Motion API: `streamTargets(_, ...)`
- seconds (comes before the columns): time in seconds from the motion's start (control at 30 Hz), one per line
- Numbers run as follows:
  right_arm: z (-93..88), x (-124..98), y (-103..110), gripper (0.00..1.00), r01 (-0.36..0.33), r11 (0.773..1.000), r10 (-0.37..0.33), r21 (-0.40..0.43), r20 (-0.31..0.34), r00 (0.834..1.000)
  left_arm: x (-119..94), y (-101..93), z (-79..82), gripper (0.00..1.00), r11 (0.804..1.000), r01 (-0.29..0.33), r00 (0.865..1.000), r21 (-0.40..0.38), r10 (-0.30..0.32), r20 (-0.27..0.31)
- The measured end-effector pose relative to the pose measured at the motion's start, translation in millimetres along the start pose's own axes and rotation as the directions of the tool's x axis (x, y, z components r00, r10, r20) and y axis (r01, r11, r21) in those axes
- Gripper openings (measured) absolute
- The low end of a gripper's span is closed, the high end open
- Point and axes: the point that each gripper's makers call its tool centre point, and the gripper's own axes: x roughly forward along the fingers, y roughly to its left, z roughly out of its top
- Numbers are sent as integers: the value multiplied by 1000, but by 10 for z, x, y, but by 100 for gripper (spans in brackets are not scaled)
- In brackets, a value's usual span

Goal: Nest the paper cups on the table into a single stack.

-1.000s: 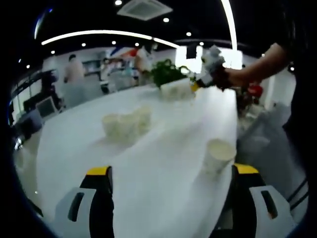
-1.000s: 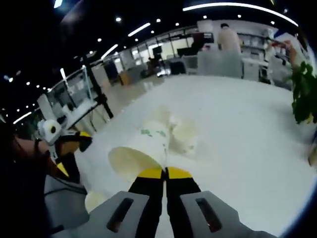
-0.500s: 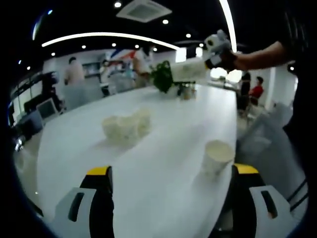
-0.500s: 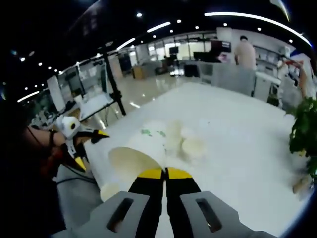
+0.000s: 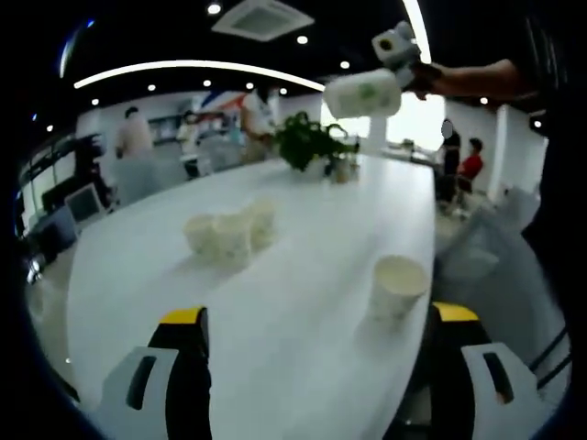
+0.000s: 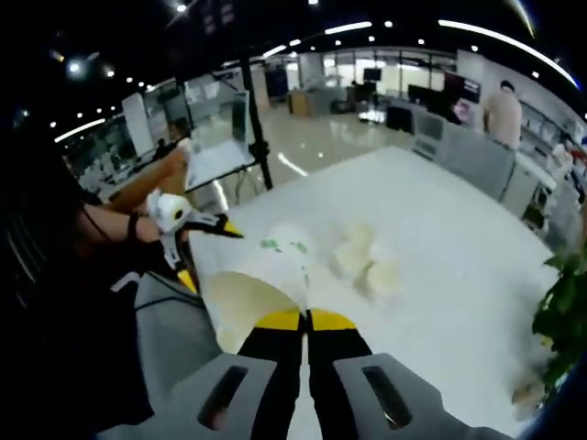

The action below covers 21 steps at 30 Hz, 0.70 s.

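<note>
Matt paper cups [image 5: 229, 235] stand on a smooth, glossy white table [image 5: 303, 302].

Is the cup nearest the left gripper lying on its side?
No, that paper cup stands upright on the white table, its open mouth facing up.

Open-plan office or lab floor.
Long white table [image 5: 303, 275], recessed ceiling lights [image 6: 339, 27], ceiling air vent [image 5: 260, 16], desks with monitors [image 5: 87, 197], potted plant [image 5: 307, 142], people standing about.
</note>
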Motion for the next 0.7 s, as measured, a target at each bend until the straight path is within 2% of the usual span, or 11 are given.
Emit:
streamTargets(0.13, 80, -28, 65, 0, -18, 999, 17, -46, -27, 999, 4, 7, 3, 98, 1000, 3, 1000, 7, -3, 2)
streamTargets(0.3, 155, -58, 235, 0, -74, 993, 67, -93, -73, 995, -10, 20, -19, 98, 1000, -1, 1000, -4, 1, -4)
streamTargets(0.47, 165, -79, 421, 0, -139, 980, 117, -141, -155, 981, -36, 17, -19, 98, 1000, -3, 1000, -10, 3, 4)
streamTargets(0.63, 234, -121, 553, 0, -177, 969, 141, -174, -200, 969, -42, 20, -26, 98, 1000, -4, 1000, -11, 4, 0)
streamTargets(0.7, 258, -158, 619, 0, -207, 954, 152, -217, -248, 957, -40, 9, -21, 98, 1000, -1, 1000, -6, 1, 3)
